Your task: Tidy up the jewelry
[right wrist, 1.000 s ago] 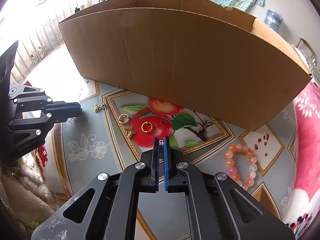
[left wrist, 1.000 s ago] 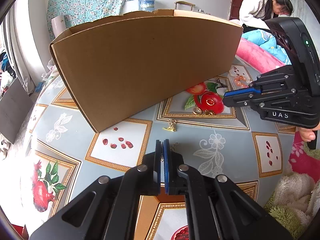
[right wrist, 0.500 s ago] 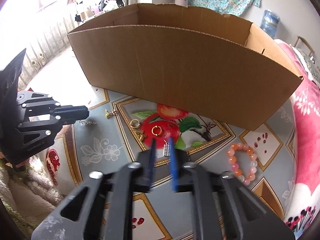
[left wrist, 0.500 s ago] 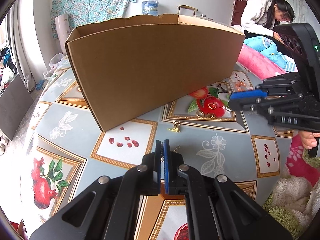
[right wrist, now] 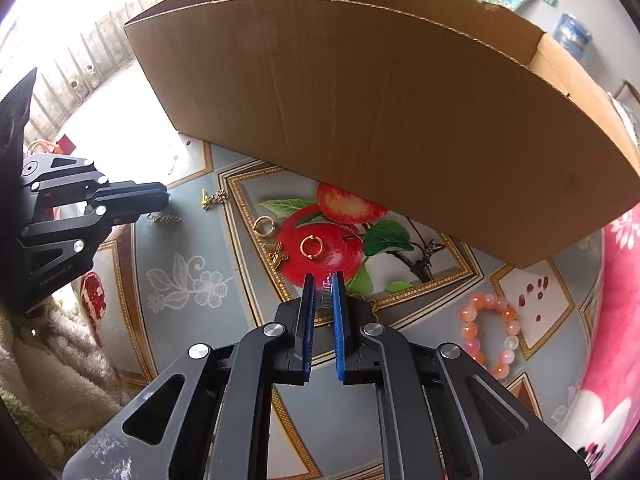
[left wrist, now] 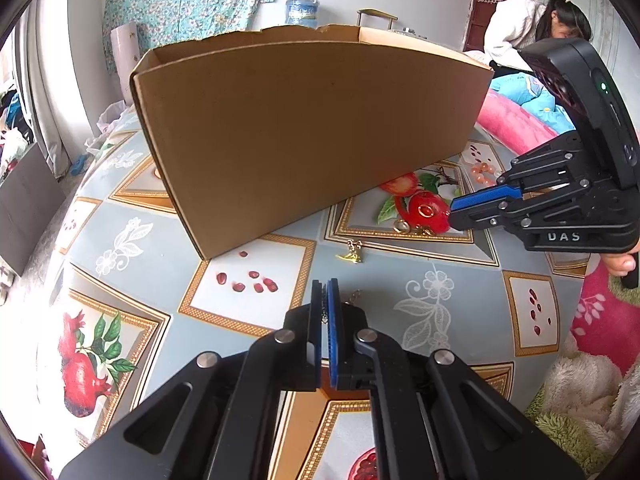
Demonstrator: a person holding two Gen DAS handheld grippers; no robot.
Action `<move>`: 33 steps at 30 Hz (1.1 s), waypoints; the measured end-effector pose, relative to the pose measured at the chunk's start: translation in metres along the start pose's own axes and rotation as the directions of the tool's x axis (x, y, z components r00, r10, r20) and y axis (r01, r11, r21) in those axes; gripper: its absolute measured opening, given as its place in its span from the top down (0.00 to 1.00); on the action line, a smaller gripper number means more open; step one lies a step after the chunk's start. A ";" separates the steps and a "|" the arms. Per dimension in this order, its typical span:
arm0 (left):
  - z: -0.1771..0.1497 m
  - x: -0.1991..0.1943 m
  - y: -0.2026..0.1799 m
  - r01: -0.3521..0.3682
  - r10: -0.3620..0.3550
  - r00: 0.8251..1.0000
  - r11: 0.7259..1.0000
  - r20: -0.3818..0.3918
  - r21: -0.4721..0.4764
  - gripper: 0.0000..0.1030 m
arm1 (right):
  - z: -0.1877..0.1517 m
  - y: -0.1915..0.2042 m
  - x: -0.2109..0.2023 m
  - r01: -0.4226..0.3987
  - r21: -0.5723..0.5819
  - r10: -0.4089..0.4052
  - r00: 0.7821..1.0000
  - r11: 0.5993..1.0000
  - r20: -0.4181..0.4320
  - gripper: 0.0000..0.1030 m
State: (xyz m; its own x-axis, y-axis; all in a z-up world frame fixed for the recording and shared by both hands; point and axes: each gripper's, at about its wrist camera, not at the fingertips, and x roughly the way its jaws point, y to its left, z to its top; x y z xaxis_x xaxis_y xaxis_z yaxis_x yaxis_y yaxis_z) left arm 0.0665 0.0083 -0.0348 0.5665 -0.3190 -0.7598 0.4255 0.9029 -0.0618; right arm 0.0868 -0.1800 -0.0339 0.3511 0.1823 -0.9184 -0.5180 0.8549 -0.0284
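My left gripper is shut on a thin chain, whose loose end trails onto the patterned tablecloth. In the right wrist view the left gripper hovers at the left with the chain hanging below it. My right gripper points down over the printed apple, jaws closing around a small silver piece, with a gap still showing beside it. Two gold rings, a butterfly charm, a gold chain piece and an orange bead bracelet lie on the table.
A tall open cardboard box stands just behind the jewelry. A person in a white top bends over at the back right. Pink bedding and a fluffy cloth border the table's right side.
The right jaws were shut, spread apart half a second ago, and now stand narrower around the silver piece. The left gripper has stayed shut in place.
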 end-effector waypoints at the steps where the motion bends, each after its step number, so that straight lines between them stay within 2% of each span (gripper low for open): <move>1: 0.000 0.001 0.001 0.005 -0.005 1.000 1.000 -0.001 -0.006 0.98 | 0.002 -0.002 0.001 -0.010 0.001 0.010 1.000 1.000 -0.016 0.93; 4: -0.001 0.001 0.004 0.018 -0.018 1.000 1.000 0.002 -0.017 0.98 | 0.011 -0.006 0.006 -0.034 -0.003 0.034 0.998 0.999 -0.057 0.93; 9: -0.002 0.001 0.004 0.037 -0.037 0.999 0.999 0.014 -0.031 0.98 | 0.028 -0.004 0.009 0.000 -0.058 -0.005 0.996 0.998 -0.090 1.00; 17: -0.006 -0.003 0.008 0.051 -0.050 0.998 0.998 0.024 -0.036 0.98 | 0.021 0.007 0.008 0.007 -0.006 -0.007 0.998 1.000 -0.058 1.00; 23: -0.006 -0.012 0.005 0.032 -0.031 0.999 0.999 0.041 -0.024 0.98 | 0.014 0.008 -0.004 0.008 0.028 -0.008 1.000 1.000 -0.006 1.00; 27: -0.005 -0.014 0.003 0.023 -0.022 0.999 1.000 0.047 -0.015 0.98 | 0.016 0.000 -0.005 0.004 0.049 -0.005 1.000 0.999 0.022 0.85; 33: -0.006 -0.015 0.001 0.020 -0.020 0.999 1.000 0.051 -0.014 0.98 | 0.028 -0.005 0.016 -0.011 0.003 0.011 1.000 1.000 0.006 0.85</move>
State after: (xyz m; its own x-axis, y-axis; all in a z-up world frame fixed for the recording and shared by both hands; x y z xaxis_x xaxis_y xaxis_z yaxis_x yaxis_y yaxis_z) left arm 0.0537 0.0157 -0.0271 0.5931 -0.3509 -0.7246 0.4267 0.9002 -0.0867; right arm 0.1168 -0.1680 -0.0372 0.3504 0.1943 -0.9162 -0.5195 0.8543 -0.0175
